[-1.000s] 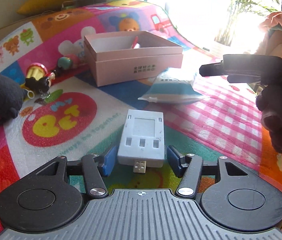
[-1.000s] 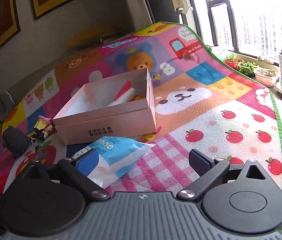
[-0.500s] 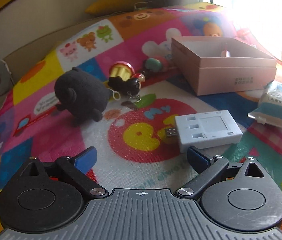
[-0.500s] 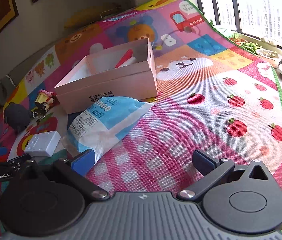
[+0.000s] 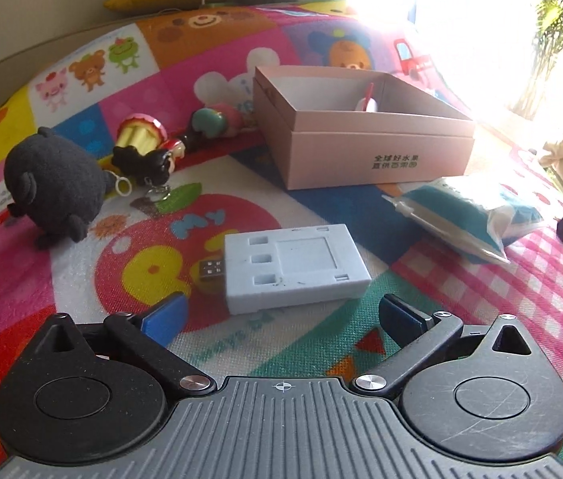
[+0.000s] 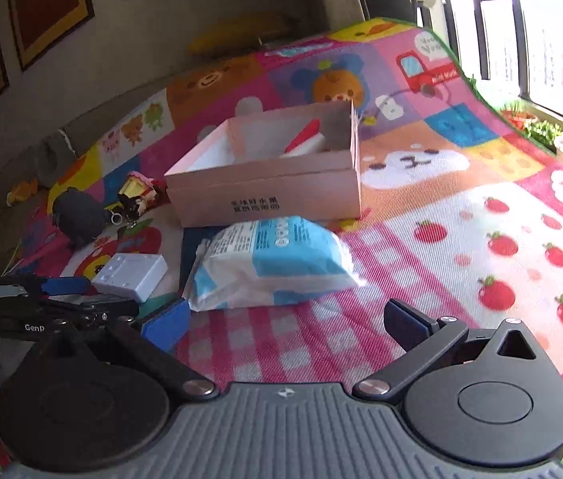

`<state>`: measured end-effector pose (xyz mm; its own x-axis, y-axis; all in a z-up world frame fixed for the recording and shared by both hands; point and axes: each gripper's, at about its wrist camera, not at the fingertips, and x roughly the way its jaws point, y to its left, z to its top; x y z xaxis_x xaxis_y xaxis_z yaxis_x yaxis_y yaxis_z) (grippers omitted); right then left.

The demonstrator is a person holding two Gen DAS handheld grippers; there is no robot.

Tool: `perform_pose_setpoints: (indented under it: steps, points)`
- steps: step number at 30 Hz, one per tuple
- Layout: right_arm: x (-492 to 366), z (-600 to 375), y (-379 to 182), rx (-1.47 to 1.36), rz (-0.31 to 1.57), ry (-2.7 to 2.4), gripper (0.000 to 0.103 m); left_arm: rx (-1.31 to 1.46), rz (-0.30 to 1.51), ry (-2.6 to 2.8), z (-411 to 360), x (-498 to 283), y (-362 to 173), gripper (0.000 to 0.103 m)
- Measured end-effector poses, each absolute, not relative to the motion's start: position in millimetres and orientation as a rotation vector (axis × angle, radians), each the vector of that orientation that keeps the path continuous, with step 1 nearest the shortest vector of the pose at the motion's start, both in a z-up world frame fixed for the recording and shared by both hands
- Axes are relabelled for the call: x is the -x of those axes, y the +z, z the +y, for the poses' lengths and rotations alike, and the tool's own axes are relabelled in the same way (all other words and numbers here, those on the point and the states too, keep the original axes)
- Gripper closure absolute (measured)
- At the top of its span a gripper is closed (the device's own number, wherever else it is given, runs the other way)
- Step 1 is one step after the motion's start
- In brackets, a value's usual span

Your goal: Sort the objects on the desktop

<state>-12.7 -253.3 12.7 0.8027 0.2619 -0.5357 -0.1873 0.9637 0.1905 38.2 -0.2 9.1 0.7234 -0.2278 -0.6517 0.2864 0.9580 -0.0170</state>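
Left wrist view: the left gripper (image 5: 281,313) has just been opening and stands wide — the white adapter (image 5: 295,265) lies flat on the mat (image 5: 82,291) just ahead, untouched. The right gripper (image 6: 281,319) gapes empty too, the blue-and-white packet (image 6: 269,261) before it, the pink box (image 6: 265,183) beyond.

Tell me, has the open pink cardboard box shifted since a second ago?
No. In the right wrist view the pink cardboard box still sits with its right corner beside the white bear face printed on the mat.
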Motion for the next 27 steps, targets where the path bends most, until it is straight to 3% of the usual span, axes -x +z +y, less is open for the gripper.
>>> perform_pose_setpoints:
  steps: [2,3,7,9,14,21,23,25,27]
  points:
    - [13,-255,26,-0.083,0.516,0.206,0.000,-0.083,0.706,-0.283,1,-38,9,0.000]
    - [8,-257,32,-0.074,0.501,0.176,0.006,-0.080,0.706,-0.282,1,-38,8,0.000]
    - [-36,-271,39,-0.100,0.550,0.131,0.054,-0.088,0.703,-0.273,1,-36,8,0.000]
    - [-63,-279,33,-0.138,0.598,0.116,0.058,-0.091,0.702,-0.271,1,-35,8,0.000]
    - [-90,-282,7,-0.128,0.683,0.083,0.059,-0.068,0.698,-0.277,3,-35,8,0.000]
    - [-13,-255,13,-0.055,0.728,0.334,0.057,-0.066,0.699,-0.277,3,-35,9,0.000]
    - [7,-249,23,-0.009,0.690,0.367,0.049,-0.067,0.699,-0.277,3,-35,9,0.000]
    - [15,-247,33,-0.019,0.652,0.393,0.030,-0.069,0.700,-0.273,3,-35,9,0.000]
    - [15,-243,42,-0.045,0.620,0.416,0.021,-0.071,0.700,-0.267,4,-35,8,0.000]
